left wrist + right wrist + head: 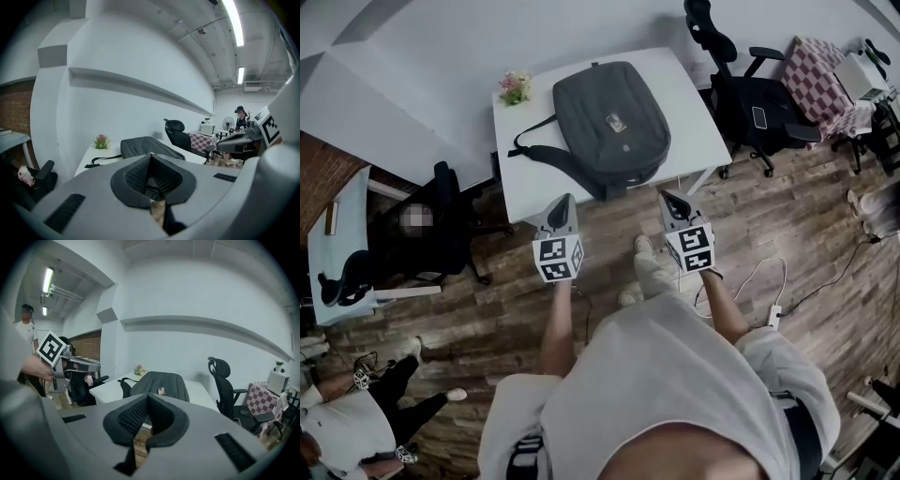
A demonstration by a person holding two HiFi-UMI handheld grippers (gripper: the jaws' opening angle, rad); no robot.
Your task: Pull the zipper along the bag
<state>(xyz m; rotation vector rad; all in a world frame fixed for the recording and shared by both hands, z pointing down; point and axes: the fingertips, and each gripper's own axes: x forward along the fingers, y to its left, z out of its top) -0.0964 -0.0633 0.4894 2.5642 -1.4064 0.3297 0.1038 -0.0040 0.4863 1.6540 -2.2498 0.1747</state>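
Two grippers are held short of the table, above the wooden floor, and neither touches the bag. The left gripper has its jaws pressed together with nothing between the pads, and the right gripper is likewise clenched and empty; each gripper's own view confirms this. The bag, a dark backpack, lies flat on the white table, on the half nearer the person, with its straps trailing off to the left. Its long axis runs from the table's near edge toward the wall, leaning slightly left at the far end. The carry handle end points at the wall and the base end points back at the person. A small tag sits on its upper face. No zipper pull can be made out at this range. Judged stage: approach, with no pulling begun. The next move would call for opening the jaws, locating the pull tab, pinching it with one gripper and steadying the bag with the other.
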